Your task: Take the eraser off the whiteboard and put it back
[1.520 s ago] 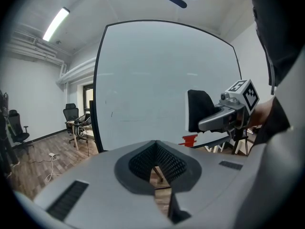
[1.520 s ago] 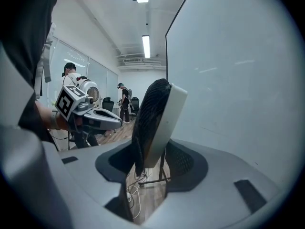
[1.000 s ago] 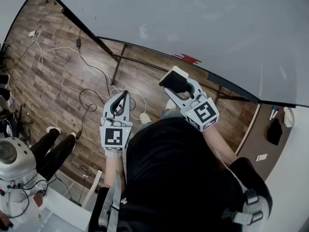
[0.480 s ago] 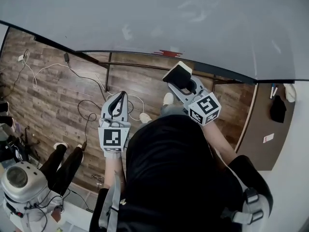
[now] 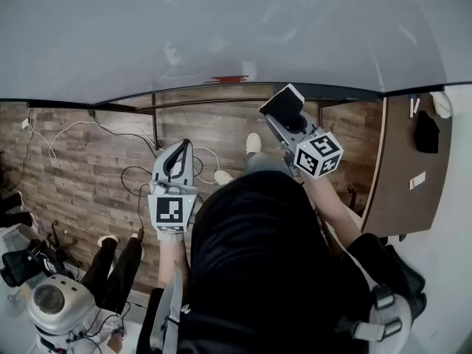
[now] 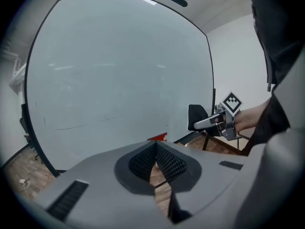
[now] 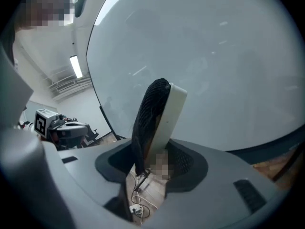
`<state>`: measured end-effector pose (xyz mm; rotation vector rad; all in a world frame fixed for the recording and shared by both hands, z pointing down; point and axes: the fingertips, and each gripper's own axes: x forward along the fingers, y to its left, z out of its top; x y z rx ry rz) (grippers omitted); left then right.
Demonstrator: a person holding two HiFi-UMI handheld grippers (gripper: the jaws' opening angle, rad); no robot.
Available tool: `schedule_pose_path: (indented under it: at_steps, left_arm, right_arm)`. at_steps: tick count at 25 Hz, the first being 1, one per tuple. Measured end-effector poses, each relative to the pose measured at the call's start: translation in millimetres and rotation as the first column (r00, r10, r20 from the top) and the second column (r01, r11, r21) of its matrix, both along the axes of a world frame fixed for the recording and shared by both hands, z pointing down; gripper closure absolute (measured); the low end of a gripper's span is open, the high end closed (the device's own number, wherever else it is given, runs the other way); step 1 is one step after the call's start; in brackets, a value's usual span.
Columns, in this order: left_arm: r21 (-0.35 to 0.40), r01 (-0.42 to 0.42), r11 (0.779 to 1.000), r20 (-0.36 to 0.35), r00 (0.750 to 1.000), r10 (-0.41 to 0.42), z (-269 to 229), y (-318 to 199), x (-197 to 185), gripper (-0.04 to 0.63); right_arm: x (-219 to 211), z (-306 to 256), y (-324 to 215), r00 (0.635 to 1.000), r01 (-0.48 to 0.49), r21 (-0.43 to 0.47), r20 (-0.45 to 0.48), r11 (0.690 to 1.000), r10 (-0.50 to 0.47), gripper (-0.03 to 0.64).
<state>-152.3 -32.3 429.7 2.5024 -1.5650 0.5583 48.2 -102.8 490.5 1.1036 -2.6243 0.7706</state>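
The eraser, black felt on a white back, stands between the jaws of my right gripper, which is shut on it. It is held just below the whiteboard's lower edge, apart from the board. In the right gripper view the eraser rises upright from the right gripper in front of the whiteboard. My left gripper is shut and empty, lower and to the left over the floor. In the left gripper view the left gripper's pads meet, and the eraser shows at right.
A small red thing sits at the board's bottom edge. Cables trail over the wooden floor. A brown table stands at right with a black object. A white machine and a person's legs are at lower left.
The head view has swung so the whiteboard now spans the top. My right gripper has rolled and carried the eraser right, nearer the board's edge. The left gripper shifted slightly, still shut.
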Motion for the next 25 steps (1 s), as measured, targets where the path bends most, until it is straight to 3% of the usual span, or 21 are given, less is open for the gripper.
schedule_pose_path:
  at_steps: [11,25]
  left_arm:
    - [-0.039,-0.102,0.994,0.031,0.994,0.103,4.7,-12.4,35.0,0.589]
    - [-0.084,-0.123,0.989,0.064,0.990,0.129,16.6,-18.1,50.1,0.589]
  right_arm:
    - [64.8,61.9,-14.9,0.963,-0.218,-0.190,0.116,0.957,0.243,0.423]
    - [89.6,114.8,-36.6,0.867,-0.280,-0.420,0.276,0.863,0.415,0.423]
